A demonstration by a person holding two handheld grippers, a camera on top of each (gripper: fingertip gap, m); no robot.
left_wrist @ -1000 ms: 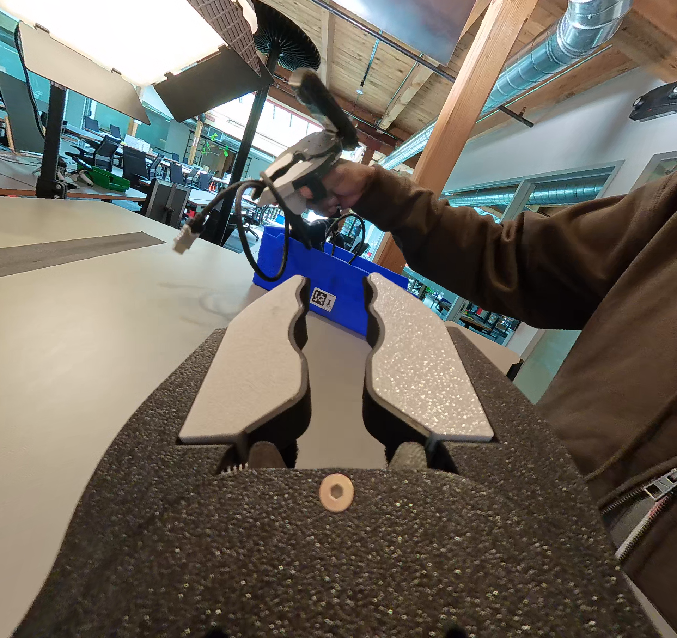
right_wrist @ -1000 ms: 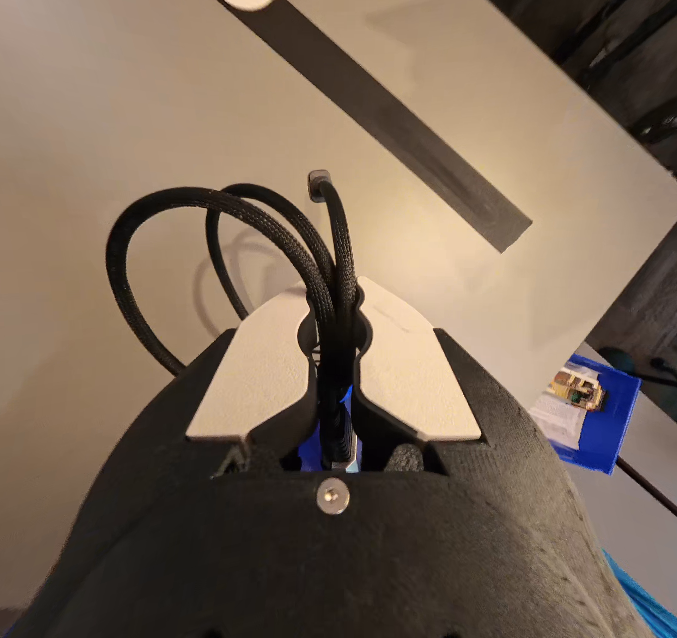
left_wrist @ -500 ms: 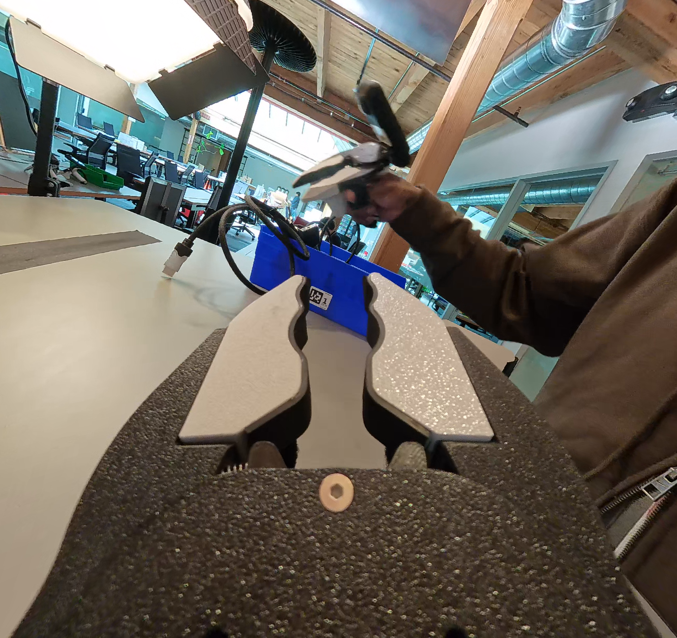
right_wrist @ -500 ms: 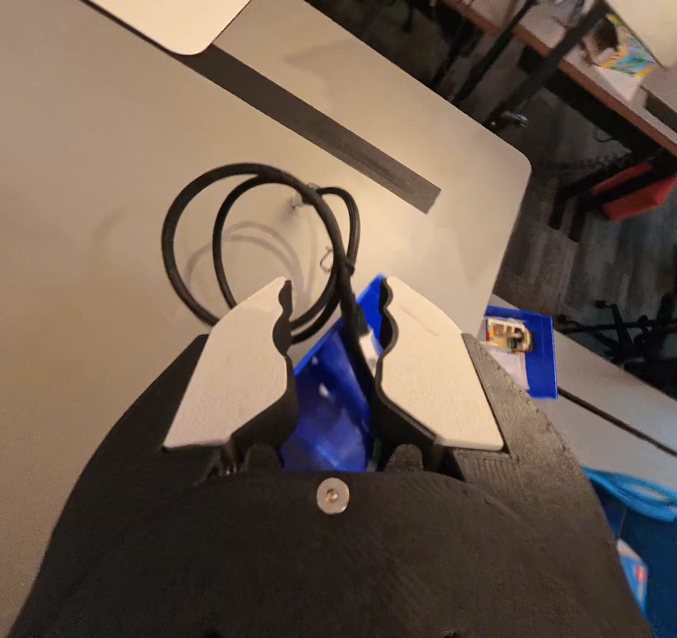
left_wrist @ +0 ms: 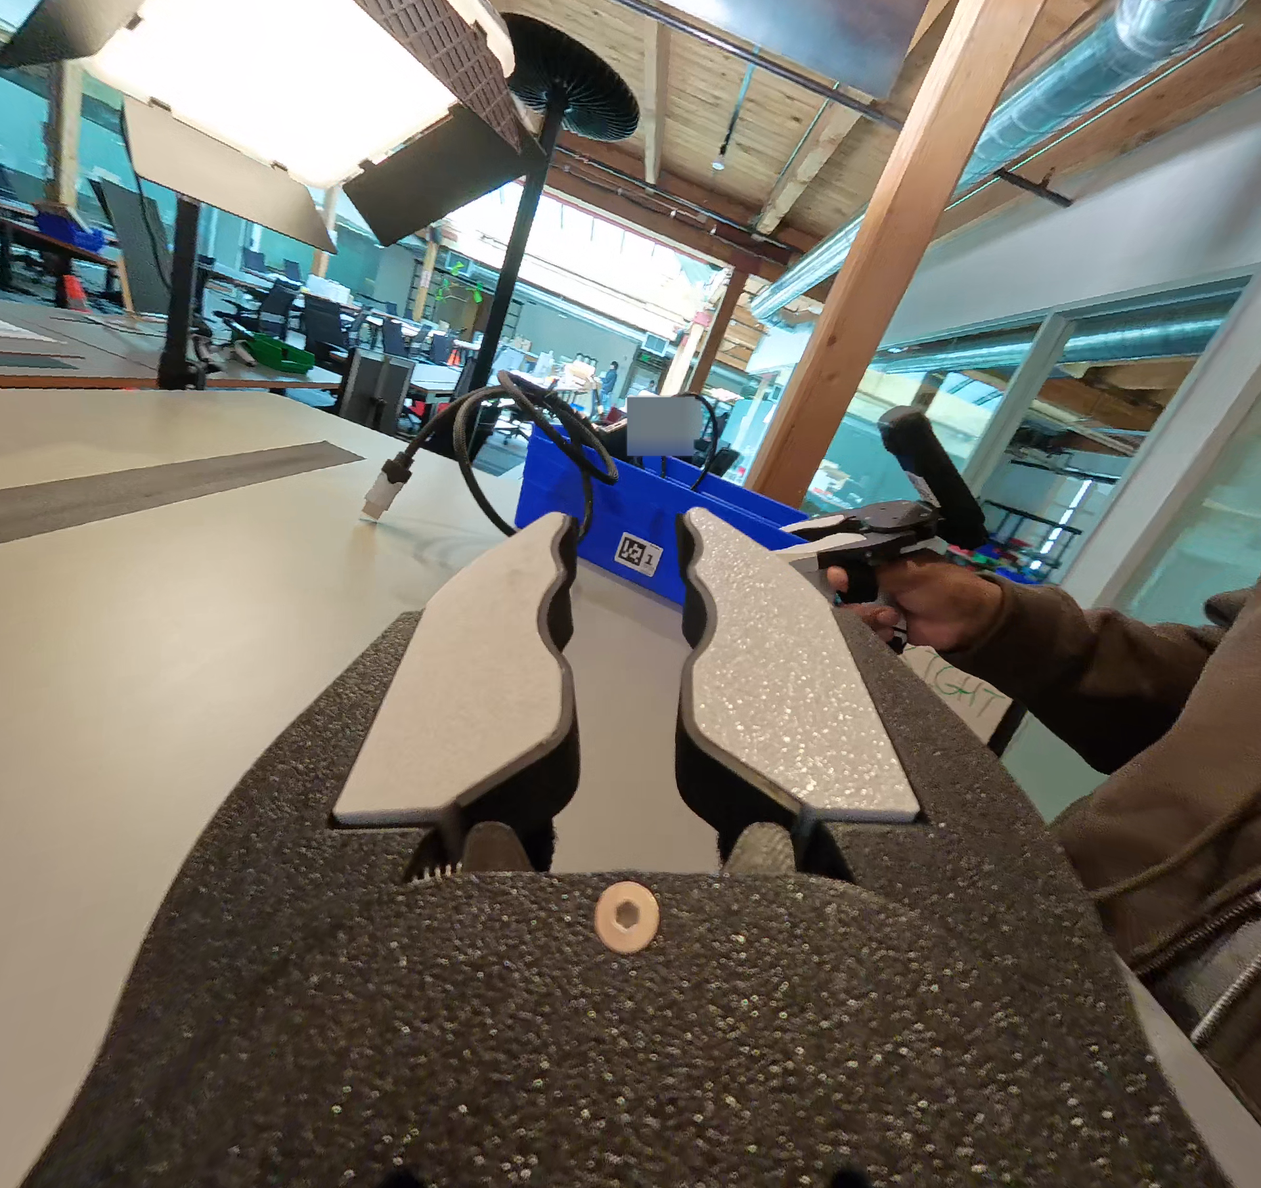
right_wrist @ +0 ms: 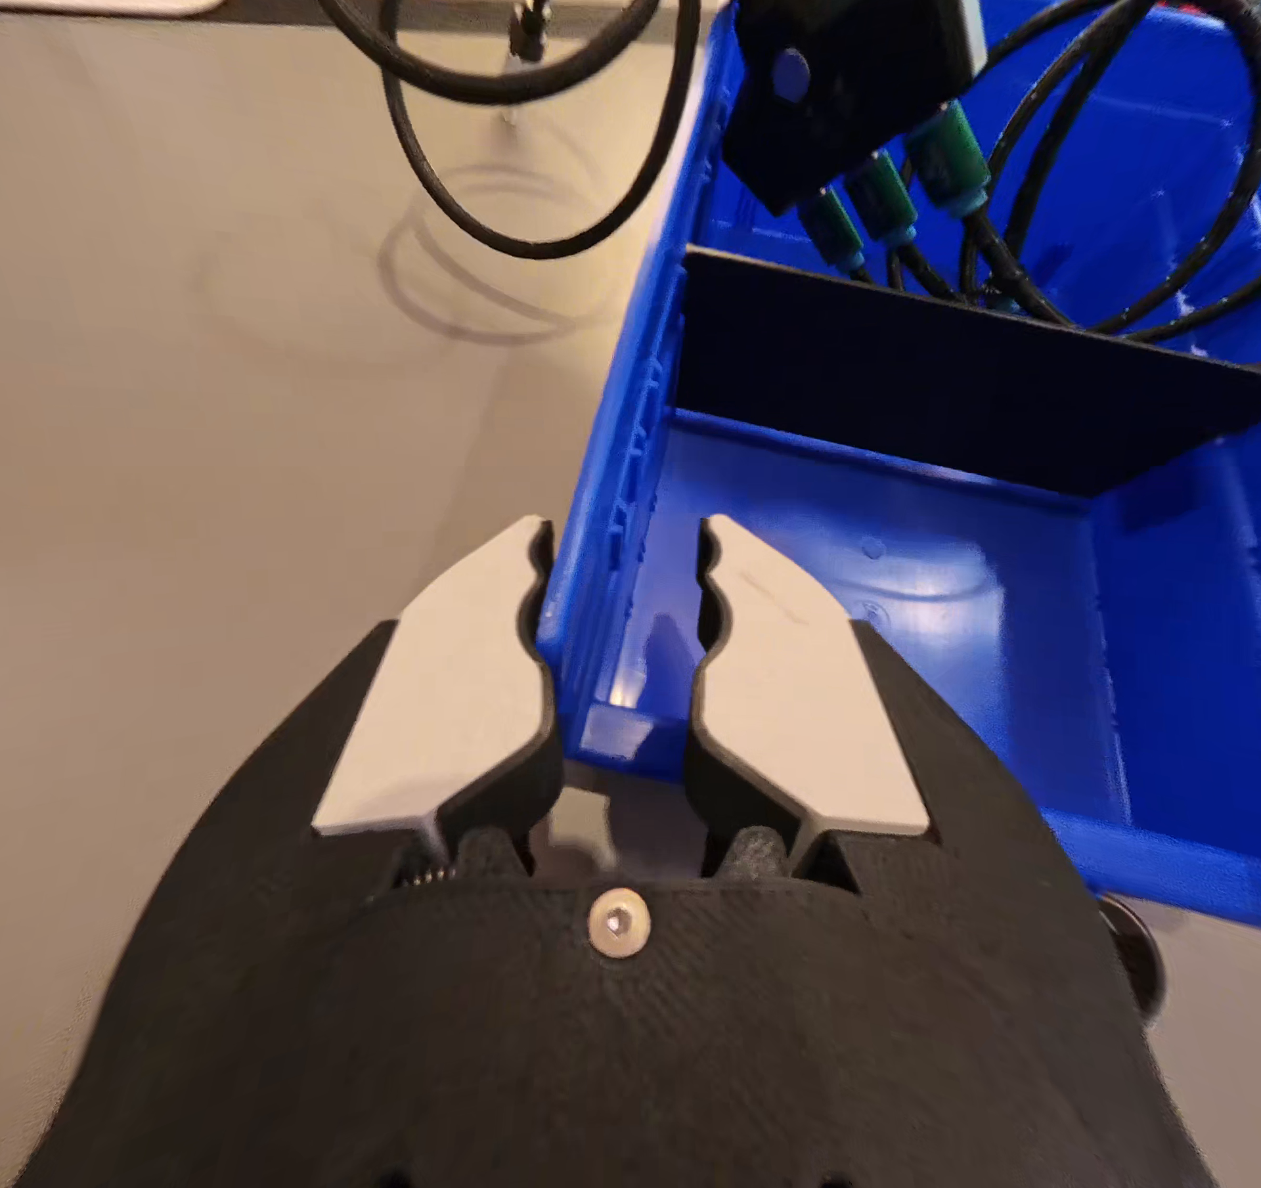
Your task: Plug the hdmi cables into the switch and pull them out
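The left gripper [left_wrist: 624, 534] rests low over the table [left_wrist: 170, 609], its jaws parted with nothing between them; only bare table shows in the gap. Just ahead stands a blue bin [left_wrist: 614, 507] with a small white tag on its near wall.

The right gripper [right_wrist: 624, 541] hangs above the bin's [right_wrist: 887, 609] near corner, jaws apart. The bin's side wall [right_wrist: 614, 541] runs up through the gap below it, and no pad presses on it, so this gripper has hold of nothing. In the left wrist view it [left_wrist: 819, 534] sits at the bin's right end in a hand [left_wrist: 935, 609].

A black braided cable [left_wrist: 546, 445] loops over the bin's far-left rim; its silver plug [left_wrist: 382, 493] touches the table beside the bin. From the right wrist view the same cable [right_wrist: 532, 132] coils on the table left of the bin.

A black divider [right_wrist: 921, 370] splits the bin. The near compartment is bare; the far one holds a black hub [right_wrist: 839, 77] with green-collared plugs [right_wrist: 880, 193] and thin black leads.

The cable looks light and limp yet springy, so its loops would likely shift when lifted. The stiff plug end, or a bunch of loops pinched together, seems the surest place to take hold.
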